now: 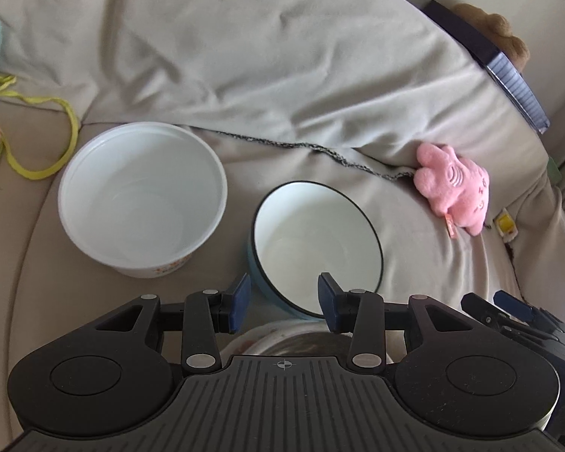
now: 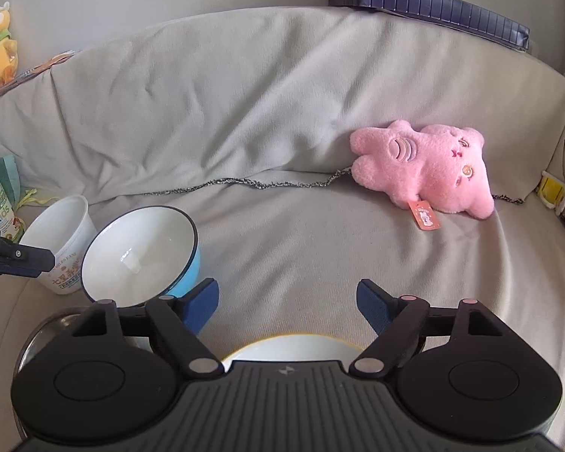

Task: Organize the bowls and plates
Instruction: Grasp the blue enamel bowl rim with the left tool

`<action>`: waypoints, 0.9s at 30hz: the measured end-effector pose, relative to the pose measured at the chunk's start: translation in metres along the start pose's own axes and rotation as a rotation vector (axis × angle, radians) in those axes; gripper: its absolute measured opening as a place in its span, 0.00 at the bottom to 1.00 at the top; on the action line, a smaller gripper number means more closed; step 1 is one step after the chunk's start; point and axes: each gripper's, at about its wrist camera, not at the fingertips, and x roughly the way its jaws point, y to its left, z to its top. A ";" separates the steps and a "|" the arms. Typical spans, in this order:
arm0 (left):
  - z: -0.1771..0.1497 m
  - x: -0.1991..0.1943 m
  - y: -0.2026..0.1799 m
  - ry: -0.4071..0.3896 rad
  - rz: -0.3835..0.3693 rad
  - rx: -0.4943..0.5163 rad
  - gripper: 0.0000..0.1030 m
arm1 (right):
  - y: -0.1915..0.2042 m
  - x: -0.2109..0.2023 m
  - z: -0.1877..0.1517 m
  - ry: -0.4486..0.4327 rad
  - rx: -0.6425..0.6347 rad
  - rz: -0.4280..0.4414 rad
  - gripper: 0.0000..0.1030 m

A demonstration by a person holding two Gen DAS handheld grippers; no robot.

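Left wrist view: the blue-walled, white-lined enamel bowl [image 1: 316, 248] is seen tilted on the sofa seat [image 1: 301, 165], directly ahead of the left gripper [image 1: 285, 303], jaws moderately apart, empty. The right gripper [image 2: 288, 303] is spread wide, empty, farther off.

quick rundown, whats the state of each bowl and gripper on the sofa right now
blue bowl: empty, tilted on the sofa cover, not gripped
white plastic tub: empty, upright, beside the blue bowl
yellow-rimmed white dish: below the right gripper, mostly hidden
left gripper: open, the blue bowl's near rim between its jaws, pads not pressing
right gripper: open, nothing between its jaws
pink plush toy: lying on its side
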 end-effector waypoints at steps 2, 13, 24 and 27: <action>0.004 0.005 0.006 -0.002 0.007 -0.013 0.42 | 0.002 0.005 0.003 0.001 0.008 0.039 0.79; 0.024 0.068 -0.001 0.091 0.131 -0.004 0.42 | 0.022 0.085 0.023 0.219 0.116 0.159 0.55; 0.035 0.103 -0.026 0.123 0.172 0.124 0.42 | 0.042 0.153 0.025 0.346 0.173 0.248 0.31; 0.035 0.105 -0.035 0.119 0.176 0.161 0.45 | 0.041 0.159 0.022 0.385 0.195 0.293 0.19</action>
